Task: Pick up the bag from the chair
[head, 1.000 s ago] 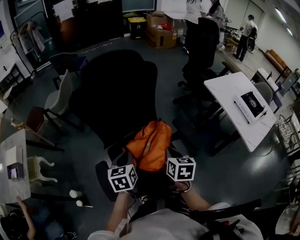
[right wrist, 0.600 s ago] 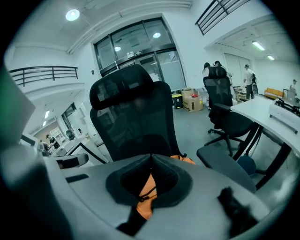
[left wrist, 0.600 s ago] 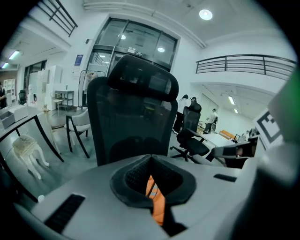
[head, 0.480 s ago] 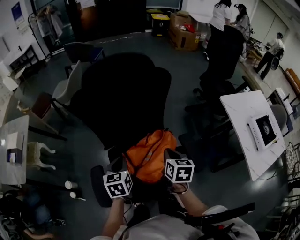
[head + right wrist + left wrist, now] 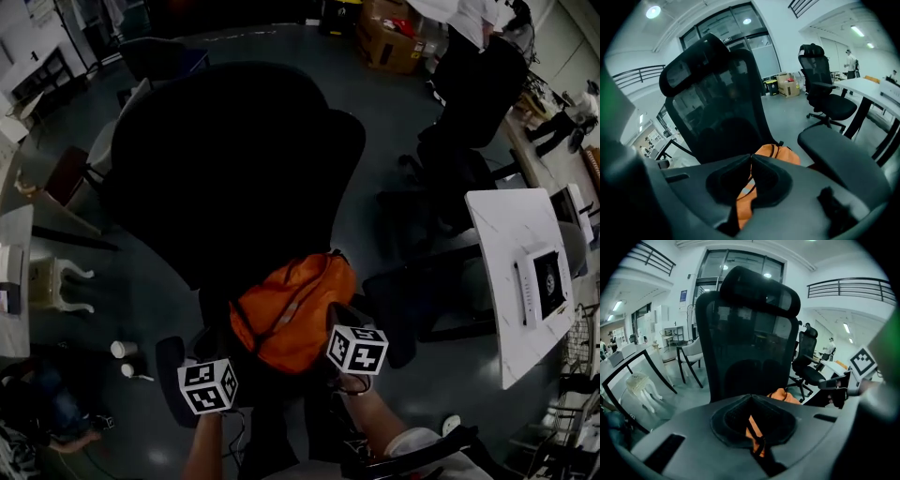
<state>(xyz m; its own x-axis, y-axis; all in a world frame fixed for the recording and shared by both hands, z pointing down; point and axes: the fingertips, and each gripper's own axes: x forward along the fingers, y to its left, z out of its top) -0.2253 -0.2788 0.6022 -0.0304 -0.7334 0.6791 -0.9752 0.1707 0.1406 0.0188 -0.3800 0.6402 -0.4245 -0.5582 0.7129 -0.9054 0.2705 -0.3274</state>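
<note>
bag (image 5: 291, 311): on the chair (image 5: 234, 159) seat, just ahead of my claws, long axis slanting near-left to far-right
left claw (image 5: 750, 399): jaws together, empty, off its near-left corner
right claw (image 5: 751, 157): jaws together, empty, nearer, at its right edge

Left hand-held gripper (image 5: 750, 398): jaw tips meet, nothing clamped. An orange strip of the bag (image 5: 783, 396) shows through the slit under the tips, and more of it sits just past the jaw edge, at the foot of the backrest. The black mesh-back chair (image 5: 750, 333) with headrest is dead ahead. A marker cube (image 5: 862, 361) is at the right edge, a second black office chair (image 5: 806, 364) behind, a pale chair (image 5: 691, 350) to the left.
</note>
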